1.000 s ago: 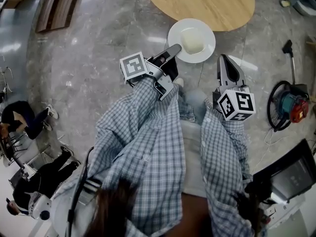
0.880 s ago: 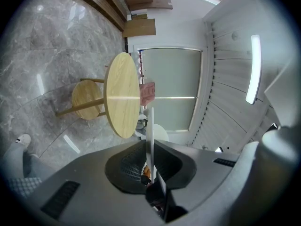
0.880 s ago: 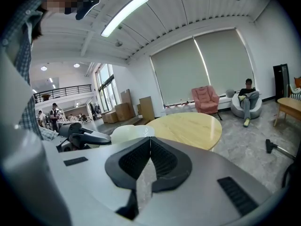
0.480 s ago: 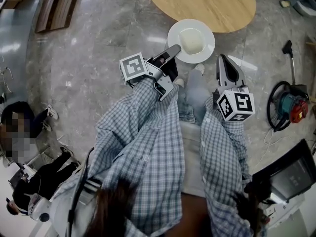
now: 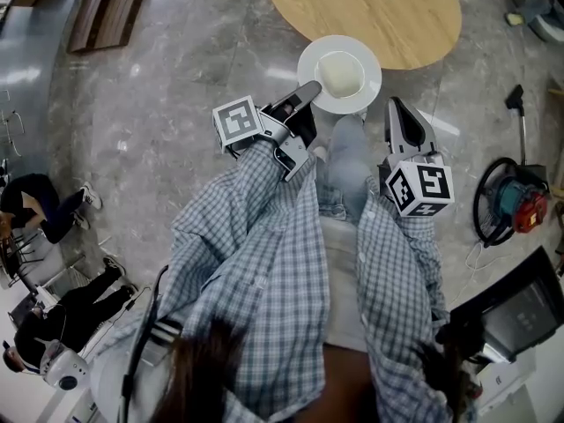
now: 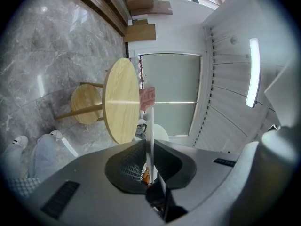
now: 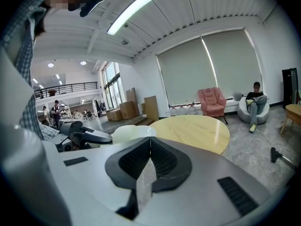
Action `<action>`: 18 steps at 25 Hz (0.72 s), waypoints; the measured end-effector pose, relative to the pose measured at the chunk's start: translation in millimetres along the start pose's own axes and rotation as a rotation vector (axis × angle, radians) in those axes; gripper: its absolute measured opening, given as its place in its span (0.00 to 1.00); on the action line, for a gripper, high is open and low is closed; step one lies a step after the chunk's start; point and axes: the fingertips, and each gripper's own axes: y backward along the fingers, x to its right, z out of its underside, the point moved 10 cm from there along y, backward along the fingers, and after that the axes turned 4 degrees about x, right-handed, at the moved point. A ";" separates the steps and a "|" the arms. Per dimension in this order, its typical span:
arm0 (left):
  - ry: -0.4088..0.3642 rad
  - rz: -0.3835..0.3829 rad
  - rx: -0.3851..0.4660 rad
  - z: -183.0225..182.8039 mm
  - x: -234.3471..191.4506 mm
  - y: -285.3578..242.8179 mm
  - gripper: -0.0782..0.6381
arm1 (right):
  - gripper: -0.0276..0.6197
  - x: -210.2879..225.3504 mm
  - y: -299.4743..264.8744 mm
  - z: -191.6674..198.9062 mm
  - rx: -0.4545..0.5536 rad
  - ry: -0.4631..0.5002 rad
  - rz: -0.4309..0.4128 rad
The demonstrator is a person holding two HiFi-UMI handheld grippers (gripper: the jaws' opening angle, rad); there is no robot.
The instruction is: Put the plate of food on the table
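The left tool (image 5: 310, 88) is clamped on the near-left rim of the white plate (image 5: 368, 64), which carries a pale mound of food (image 5: 341, 74). It holds the plate in the air at the near edge of the round wooden table (image 5: 370, 7), over the grey stone floor (image 5: 159, 104). The right tool (image 5: 398, 106) hangs just right of the plate and nearer, its jaws together with nothing between them.
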 end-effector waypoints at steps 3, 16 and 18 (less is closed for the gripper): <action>-0.004 0.004 0.011 -7.6 1.3 -11.3 0.16 | 0.05 7.8 -13.3 -6.5 0.004 0.003 -0.013; 0.003 -0.004 0.047 -31.9 5.9 -71.4 0.16 | 0.05 57.0 -63.4 -32.3 -0.006 0.006 -0.049; 0.006 -0.001 0.057 -37.2 8.1 -81.1 0.16 | 0.05 64.6 -73.8 -38.8 -0.008 0.009 -0.059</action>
